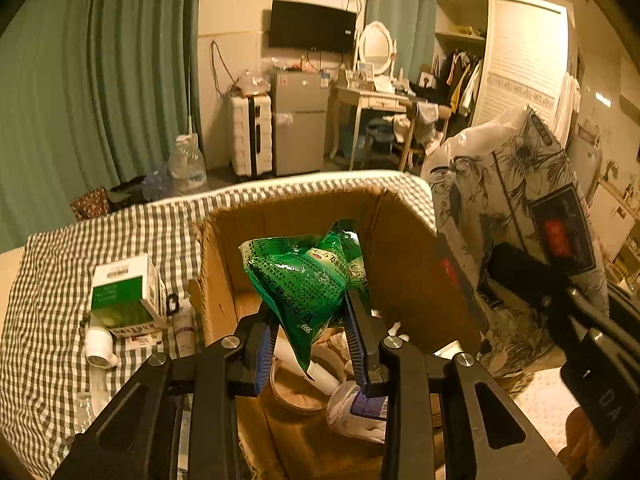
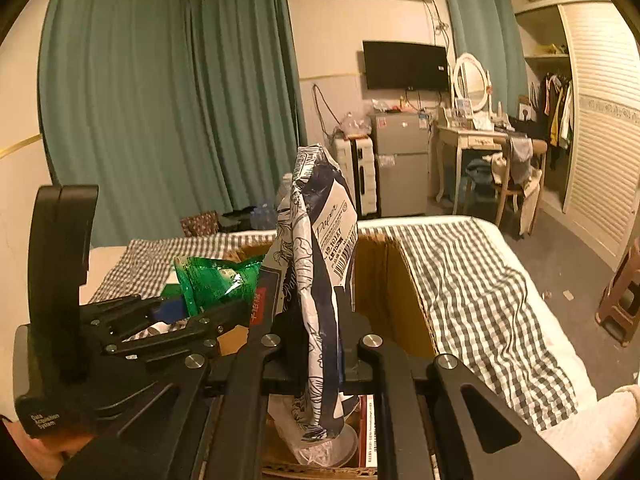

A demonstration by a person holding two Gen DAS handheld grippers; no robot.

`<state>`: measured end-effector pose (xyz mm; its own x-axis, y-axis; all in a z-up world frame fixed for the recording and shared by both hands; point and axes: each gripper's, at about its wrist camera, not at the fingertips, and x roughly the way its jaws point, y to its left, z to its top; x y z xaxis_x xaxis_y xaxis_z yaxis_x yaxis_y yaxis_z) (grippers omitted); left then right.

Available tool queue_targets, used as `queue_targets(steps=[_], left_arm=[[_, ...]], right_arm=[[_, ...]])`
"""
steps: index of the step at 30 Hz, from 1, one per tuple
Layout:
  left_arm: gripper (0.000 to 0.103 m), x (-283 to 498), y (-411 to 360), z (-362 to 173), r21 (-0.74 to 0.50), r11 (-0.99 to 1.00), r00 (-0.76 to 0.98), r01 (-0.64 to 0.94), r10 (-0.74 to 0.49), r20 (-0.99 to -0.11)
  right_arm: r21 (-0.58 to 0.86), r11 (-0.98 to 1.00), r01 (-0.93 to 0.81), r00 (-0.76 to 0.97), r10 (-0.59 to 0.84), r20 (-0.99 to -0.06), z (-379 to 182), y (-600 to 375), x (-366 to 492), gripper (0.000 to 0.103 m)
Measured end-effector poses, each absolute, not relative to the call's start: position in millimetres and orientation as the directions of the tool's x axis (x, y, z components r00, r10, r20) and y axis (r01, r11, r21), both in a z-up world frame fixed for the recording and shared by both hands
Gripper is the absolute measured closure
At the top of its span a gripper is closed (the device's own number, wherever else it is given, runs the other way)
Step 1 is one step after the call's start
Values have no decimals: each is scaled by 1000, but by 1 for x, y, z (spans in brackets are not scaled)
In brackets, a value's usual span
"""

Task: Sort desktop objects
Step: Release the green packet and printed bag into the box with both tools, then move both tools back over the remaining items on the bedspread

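Note:
My left gripper [image 1: 312,334] is shut on a crinkly green packet [image 1: 304,276], which sticks up between the blue pads [image 1: 357,332]. It hangs over the open cardboard box [image 1: 400,248]. My right gripper [image 2: 320,320] is shut on a blue-and-white floral tissue pack [image 2: 320,240] that stands upright between the jaws, above the same cardboard box [image 2: 392,280]. In the right wrist view the green packet [image 2: 216,280] shows to the left. In the left wrist view the tissue pack [image 1: 500,184] rises on the right.
Inside the box lie a tape roll [image 1: 296,394] and a plastic bottle [image 1: 356,410]. On the checked cloth [image 1: 60,320] left of the box sit a green-and-white carton [image 1: 124,292], a small white bottle [image 1: 98,346] and a tube [image 1: 184,324]. The checked cloth [image 2: 480,280] drapes off to the right.

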<state>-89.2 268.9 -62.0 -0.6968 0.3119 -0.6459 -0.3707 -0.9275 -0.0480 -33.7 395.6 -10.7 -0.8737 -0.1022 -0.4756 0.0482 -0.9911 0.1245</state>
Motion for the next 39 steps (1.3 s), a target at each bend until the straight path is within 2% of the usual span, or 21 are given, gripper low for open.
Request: queue_targets(steps=[5, 6, 7, 9, 15, 17, 22, 27, 33, 39], left_arm=[[68, -97, 274, -78, -42, -930, -672, -364, 294, -679], [64, -98, 273, -79, -42, -930, -668, -366, 294, -683], [56, -99, 271, -79, -42, -930, -669, -365, 294, -683], [51, -97, 268, -76, -41, -934, -682, -355, 288, -672], [47, -92, 254, -53, -54, -943, -710, -329, 285, -643], [46, -87, 246, -43, -44, -945, -723, -324, 277, -633], [35, -72, 209, -9, -26, -959, -770, -282, 243, -590], [29, -57, 165, 26, -36, -974, -813, -224, 207, -544], [19, -42, 107, 69, -58, -987, -857, -149, 158, -490], [13, -35, 69, 94, -80, -993, -877, -88, 116, -465]], right_arm=[[118, -992, 33, -838, -91, -539, -31, 397, -51, 92], [113, -993, 30, -832, -87, -547, -33, 396, -53, 92], [103, -994, 26, -828, -79, -555, -35, 395, -55, 90], [82, -997, 14, -826, -58, -561, -36, 392, -55, 77], [92, -996, -3, -856, -45, -515, -25, 395, -43, 61], [90, -996, -10, -859, -37, -511, -22, 395, -42, 59], [91, -996, -24, -874, -24, -486, -10, 393, -30, 55], [128, -992, -12, -909, -43, -414, 13, 384, -8, 41], [87, -996, 14, -938, -44, -345, 40, 363, 17, 27], [100, -992, 74, -947, -102, -305, 65, 334, 32, 18]])
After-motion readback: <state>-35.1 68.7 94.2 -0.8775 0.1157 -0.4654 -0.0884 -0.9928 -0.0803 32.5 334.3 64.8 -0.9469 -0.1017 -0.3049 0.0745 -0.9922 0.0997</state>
